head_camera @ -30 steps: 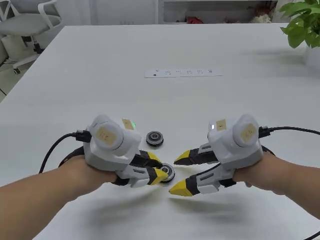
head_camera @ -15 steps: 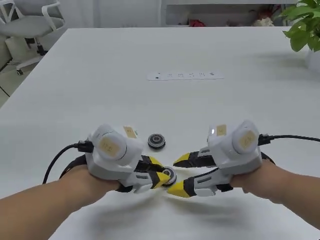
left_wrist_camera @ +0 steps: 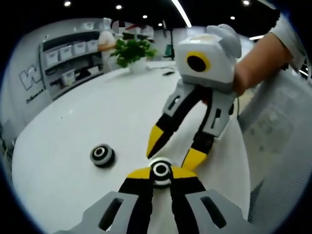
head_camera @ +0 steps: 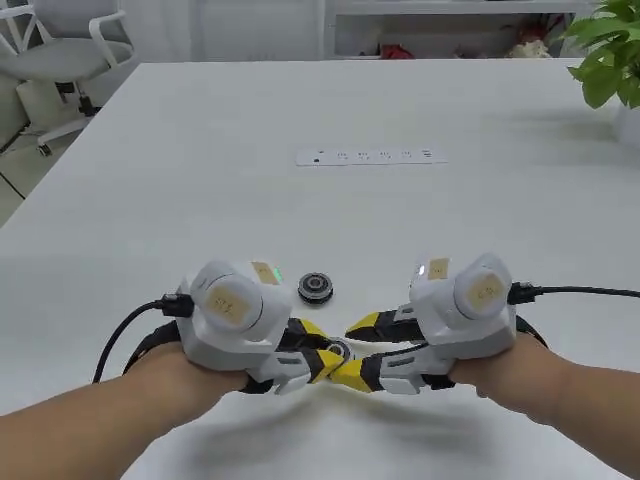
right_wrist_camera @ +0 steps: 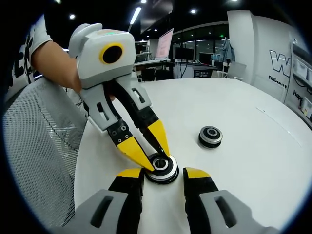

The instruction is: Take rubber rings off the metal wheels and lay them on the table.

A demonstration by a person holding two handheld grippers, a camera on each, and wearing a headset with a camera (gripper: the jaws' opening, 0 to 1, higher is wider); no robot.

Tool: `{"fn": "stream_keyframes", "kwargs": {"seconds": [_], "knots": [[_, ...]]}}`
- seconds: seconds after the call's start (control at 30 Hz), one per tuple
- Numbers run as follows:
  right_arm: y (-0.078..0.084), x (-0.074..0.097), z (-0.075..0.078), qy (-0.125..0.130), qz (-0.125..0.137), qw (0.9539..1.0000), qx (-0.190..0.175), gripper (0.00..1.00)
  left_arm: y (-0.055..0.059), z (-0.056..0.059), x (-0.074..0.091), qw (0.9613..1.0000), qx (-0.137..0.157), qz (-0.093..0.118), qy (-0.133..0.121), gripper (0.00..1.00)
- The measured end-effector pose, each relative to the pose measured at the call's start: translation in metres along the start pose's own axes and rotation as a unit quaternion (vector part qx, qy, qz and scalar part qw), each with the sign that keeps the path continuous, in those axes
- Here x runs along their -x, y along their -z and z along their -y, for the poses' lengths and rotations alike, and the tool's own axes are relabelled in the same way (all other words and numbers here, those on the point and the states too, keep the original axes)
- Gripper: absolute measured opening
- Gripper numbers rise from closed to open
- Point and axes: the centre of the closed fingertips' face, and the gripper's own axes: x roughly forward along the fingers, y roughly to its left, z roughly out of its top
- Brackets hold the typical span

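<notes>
I had the left gripper point(left_wrist_camera: 161, 173) clamped on the metal wheel point(head_camera: 337, 351), which sat dead ahead between my right gripper's point(right_wrist_camera: 164, 173) half-open jaws.

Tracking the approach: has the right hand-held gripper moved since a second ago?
Yes. The right hand-held gripper has closed in leftward, nearer the loose black-rimmed metal wheel.

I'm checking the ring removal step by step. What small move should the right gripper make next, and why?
Probably close the right gripper on the outer edge of the wheel. Its jaws stand open on either side of it, and the left gripper has the wheel clamped, so a grip comes before any peeling.
</notes>
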Motion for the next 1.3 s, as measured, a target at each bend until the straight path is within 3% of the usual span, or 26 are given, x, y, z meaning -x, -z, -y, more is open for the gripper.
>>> {"fn": "stream_keyframes", "kwargs": {"seconds": [0.47, 1.3], "knots": [[0.0036, 0.0006, -0.0047, -0.004, -0.012, 0.9999, 0.011, 0.23, 0.0011, -0.0006, 0.0001, 1.0000, -0.001, 0.006, -0.007, 0.13], [0.0091, 0.0052, -0.0047, -0.011, -0.023, 0.9997, -0.005, 0.17, 0.0010, -0.0002, 0.0001, 0.9999, 0.000, 0.010, -0.011, 0.13]]}}
